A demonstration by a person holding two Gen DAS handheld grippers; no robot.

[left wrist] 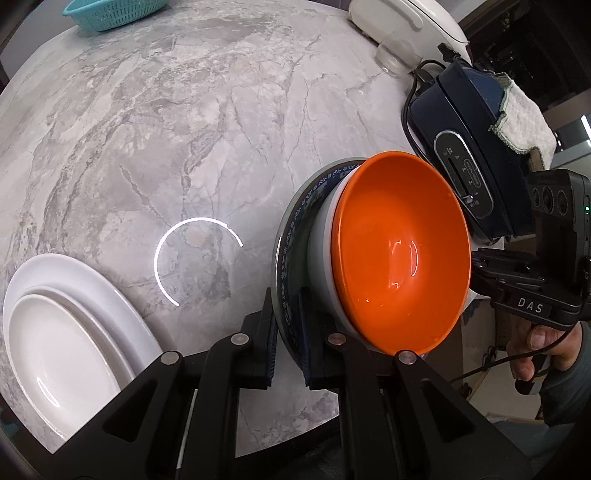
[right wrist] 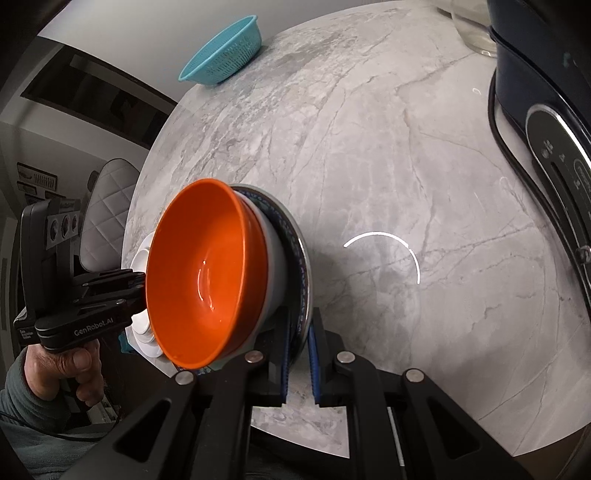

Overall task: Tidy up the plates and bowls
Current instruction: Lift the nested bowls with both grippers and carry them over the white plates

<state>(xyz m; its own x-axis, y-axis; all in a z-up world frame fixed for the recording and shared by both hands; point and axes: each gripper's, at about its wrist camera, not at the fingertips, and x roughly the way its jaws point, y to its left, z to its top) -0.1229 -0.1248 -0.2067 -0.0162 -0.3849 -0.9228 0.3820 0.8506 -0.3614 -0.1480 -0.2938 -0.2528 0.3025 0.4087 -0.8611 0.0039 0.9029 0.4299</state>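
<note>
Two hand-held grippers carry a stack of dishes above a round grey marble worktop point(left wrist: 184, 129). The left gripper point(left wrist: 290, 338), pointing steeply down, is clamped on the near rim of a blue-patterned round plate point(left wrist: 291, 236). From the opposite side the right gripper point(right wrist: 298, 363), also angled down, pinches the same plate's rim between its blue pads. The plate hangs tilted between them, clear of the worktop. A glossy orange bowl point(left wrist: 400, 254) sits nested in a grey-white bowl point(left wrist: 323, 269) on the plate.

In the left wrist view, a person's right hand point(left wrist: 541, 350) grips the right gripper's black handle, sleeve at the wrist. In the right wrist view, the left hand point(right wrist: 70, 373) wraps its own handle likewise.

Two stacked white oval plates point(left wrist: 62, 328) lie on the worktop to the left. A teal plastic colander basket point(left wrist: 110, 13) sits at the far edge, and a dark blue appliance point(left wrist: 465, 147) on the right.
</note>
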